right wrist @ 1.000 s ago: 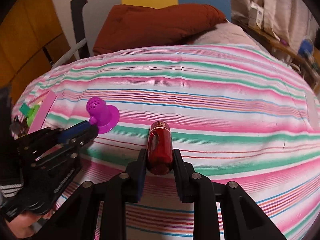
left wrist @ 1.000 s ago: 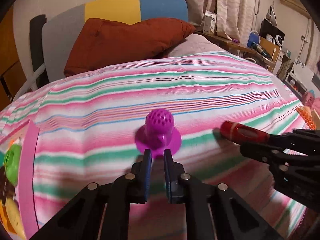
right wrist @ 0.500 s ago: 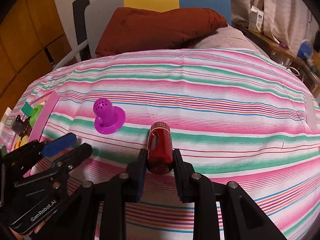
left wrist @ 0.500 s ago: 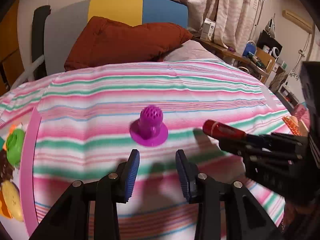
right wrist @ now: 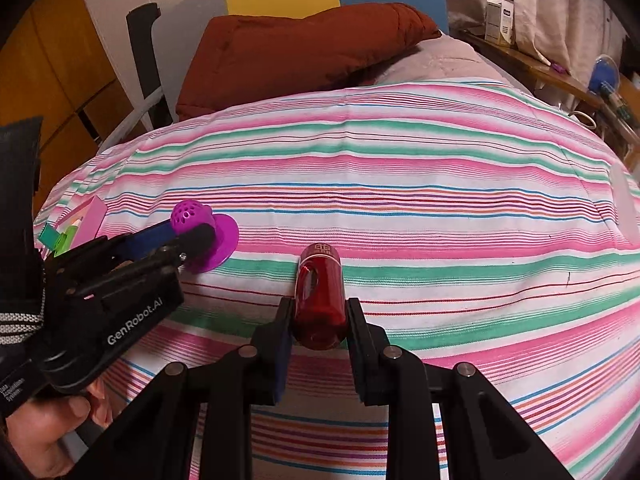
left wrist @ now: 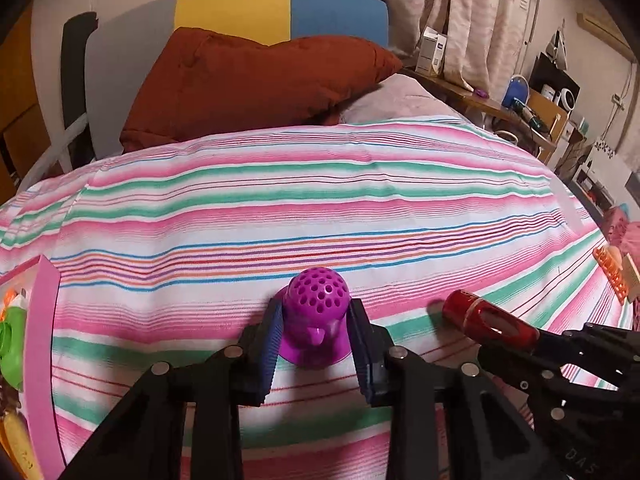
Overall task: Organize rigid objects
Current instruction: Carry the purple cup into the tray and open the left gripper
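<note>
While the right tongs (right wrist: 316,320) pinch the red bottle (right wrist: 319,294), the left tongs (left wrist: 314,334), just closing, straddle the upright purple strainer (left wrist: 316,320) at lower centre.

"GenRobot.AI" on the left gripper (right wrist: 192,236)

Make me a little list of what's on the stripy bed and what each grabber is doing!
surface: striped blanket over a bed
left gripper: jaws have just been closing; pads on either side of the purple perforated stopper, touching it
right gripper: shut on the red cylindrical bottle, which points away from the camera
stopper position: to the left of the bottle, apart from it
left edge: pink tray with colourful toys
behind: rust-brown pillow
</note>
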